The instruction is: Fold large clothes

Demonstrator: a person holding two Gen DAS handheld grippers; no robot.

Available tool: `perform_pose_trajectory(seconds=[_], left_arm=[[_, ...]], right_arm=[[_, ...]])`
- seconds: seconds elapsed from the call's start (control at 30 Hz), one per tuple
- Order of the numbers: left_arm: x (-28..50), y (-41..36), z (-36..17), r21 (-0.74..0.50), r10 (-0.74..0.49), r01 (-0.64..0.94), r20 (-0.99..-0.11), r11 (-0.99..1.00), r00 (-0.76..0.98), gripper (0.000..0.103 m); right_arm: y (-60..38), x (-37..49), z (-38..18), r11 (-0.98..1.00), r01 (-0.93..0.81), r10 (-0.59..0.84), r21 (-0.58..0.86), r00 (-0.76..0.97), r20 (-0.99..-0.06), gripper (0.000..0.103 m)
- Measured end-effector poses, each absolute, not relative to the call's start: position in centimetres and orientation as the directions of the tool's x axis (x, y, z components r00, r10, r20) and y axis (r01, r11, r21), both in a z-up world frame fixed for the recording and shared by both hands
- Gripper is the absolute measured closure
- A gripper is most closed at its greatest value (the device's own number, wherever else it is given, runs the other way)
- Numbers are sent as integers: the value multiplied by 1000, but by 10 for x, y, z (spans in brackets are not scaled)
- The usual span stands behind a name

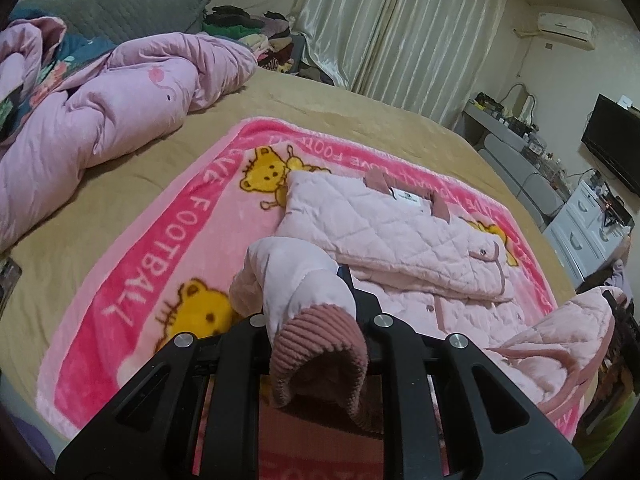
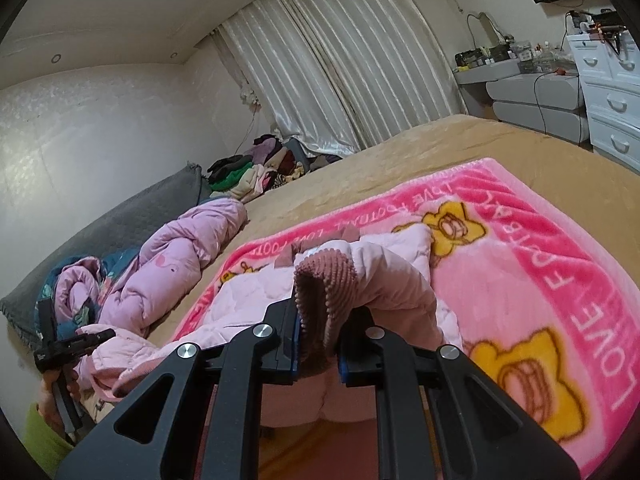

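**Both grippers clamped on jacket cuffs above the blanket**

Left gripper: angled downward toward the bed, jaws pressed together on the ribbed dusty-pink left cuff. The sleeve rises off the bedding and drapes over the tool; the cuff mouth hangs open toward the camera.

Right gripper: pointing at a shallower downward angle, jaws pinching the right cuff, the sleeve arched over the fingertips.

The quilted pink jacket lies on the pink bear-print blanket, collar toward the far edge, one side panel already folded across the body. The blanket is spread on the tan bed cover.

In the right wrist view, the left tool appears at lower left, held by a hand. A crumpled lilac duvet sits well apart at the head of the bed.
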State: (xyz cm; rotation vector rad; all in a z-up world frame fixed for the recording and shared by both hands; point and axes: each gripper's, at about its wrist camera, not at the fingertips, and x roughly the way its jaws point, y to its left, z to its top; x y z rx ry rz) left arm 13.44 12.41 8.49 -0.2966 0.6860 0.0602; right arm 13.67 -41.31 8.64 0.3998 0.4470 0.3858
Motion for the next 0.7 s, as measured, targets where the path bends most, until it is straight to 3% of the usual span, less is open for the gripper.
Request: perform_pose_trajectory(seconds=[0.37, 0.7], left_arm=[[180, 122, 102, -196, -4, -147, -613, 970, 790, 93], [226, 122, 105, -153, 22, -145, -610, 978, 792, 92]], right_arm=[[-413, 184, 103, 871, -246, 394, 426, 867, -304, 91], [-409, 240, 101, 897, -196, 339, 397, 881, -331, 91]])
